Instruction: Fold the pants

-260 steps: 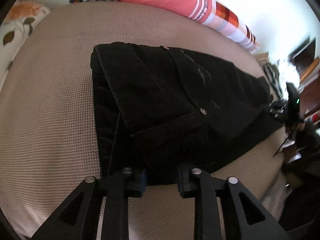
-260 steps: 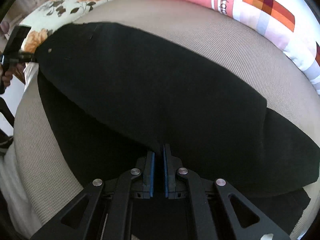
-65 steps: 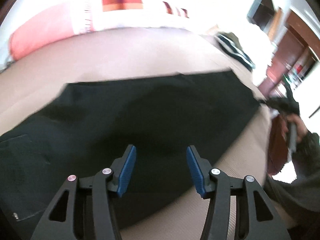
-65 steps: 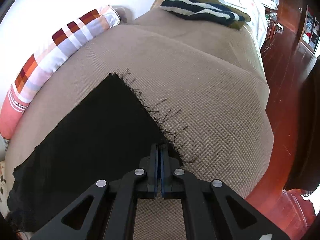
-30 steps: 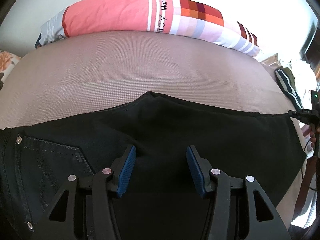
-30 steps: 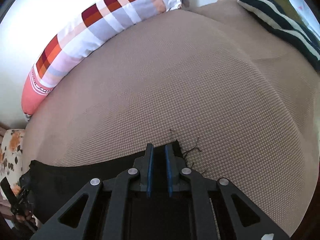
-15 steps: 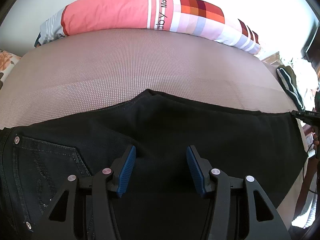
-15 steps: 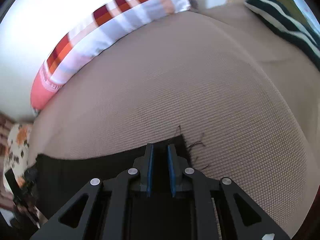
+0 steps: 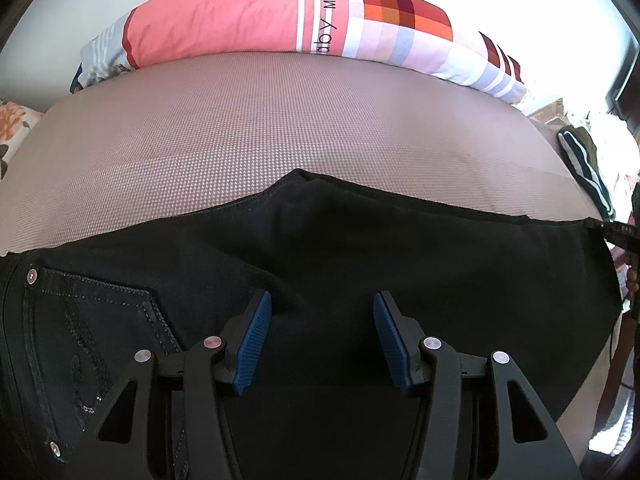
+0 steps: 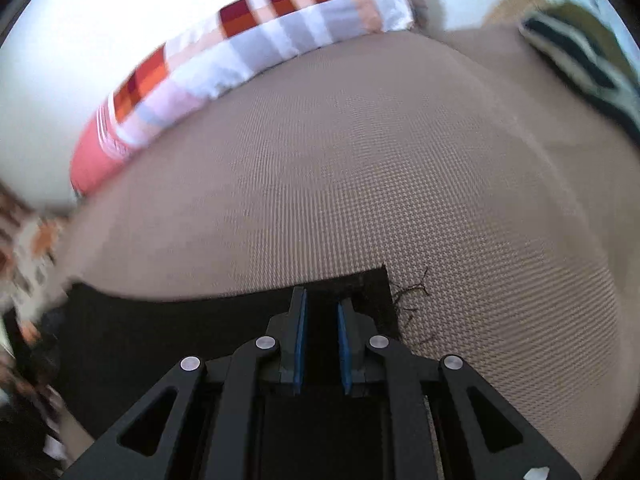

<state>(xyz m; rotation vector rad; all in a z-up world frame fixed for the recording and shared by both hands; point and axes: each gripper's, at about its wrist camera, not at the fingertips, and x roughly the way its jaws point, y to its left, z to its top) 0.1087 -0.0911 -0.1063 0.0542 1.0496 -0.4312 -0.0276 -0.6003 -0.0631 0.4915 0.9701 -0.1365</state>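
The pants stretch left-to-right across the lower frame, left tool wide open above them, right tool slightly parted astride the hem.

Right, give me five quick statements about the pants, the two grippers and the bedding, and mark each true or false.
1. The left gripper is open above the black pants. True.
2. The pants are light blue. False: they are black.
3. The right gripper sits at the frayed hem of a pant leg. True.
4. A back pocket with rivets shows in the left wrist view. True.
5. The striped pillow lies on top of the pants. False: it lies along the far edge of the bed cover, apart from them.
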